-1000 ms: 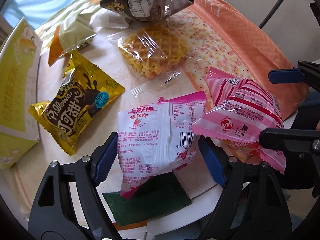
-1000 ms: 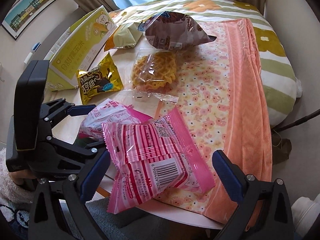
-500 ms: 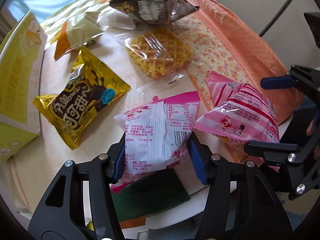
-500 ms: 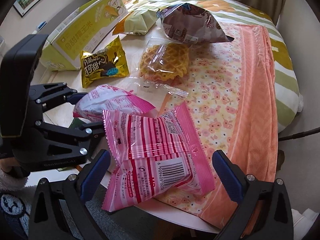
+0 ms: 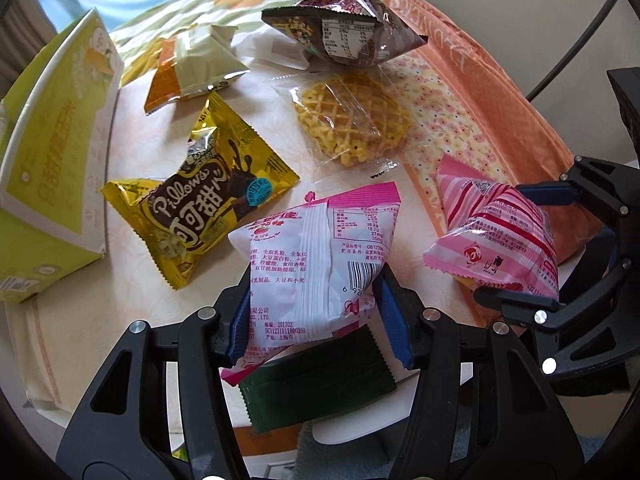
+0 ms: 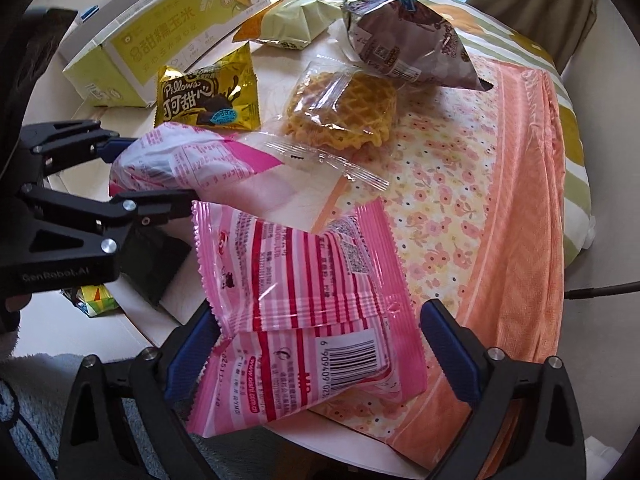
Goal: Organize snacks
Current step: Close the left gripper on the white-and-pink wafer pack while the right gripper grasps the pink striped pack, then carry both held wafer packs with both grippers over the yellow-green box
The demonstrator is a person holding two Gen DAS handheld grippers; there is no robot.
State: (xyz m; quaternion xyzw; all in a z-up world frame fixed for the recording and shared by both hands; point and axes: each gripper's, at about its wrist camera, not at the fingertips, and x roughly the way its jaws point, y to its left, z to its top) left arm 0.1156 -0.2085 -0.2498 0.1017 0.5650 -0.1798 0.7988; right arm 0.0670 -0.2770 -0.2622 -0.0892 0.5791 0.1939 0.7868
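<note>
My left gripper [image 5: 316,316] is shut on a white and pink snack bag [image 5: 316,256], pinching its lower part; the bag also shows in the right wrist view [image 6: 188,160]. My right gripper [image 6: 320,356] is open around a pink striped snack packet [image 6: 304,304], its blue pads beside the packet's sides, the left pad touching. That packet also shows in the left wrist view [image 5: 496,236], between the right gripper's fingers. Both bags sit at the near edge of the round table [image 5: 80,320].
A gold Pillows bag [image 5: 200,204], a clear-wrapped waffle [image 5: 352,120], a brown bag [image 5: 348,36] and a pale green packet [image 5: 196,64] lie farther back. A yellow-green box [image 5: 44,152] stands at left. A dark green packet [image 5: 320,380] lies under my left gripper. A floral orange cloth [image 6: 480,200] covers the right side.
My left gripper has closed onto the white and pink bag. The right gripper has narrowed around the striped packet and moved closer in.
</note>
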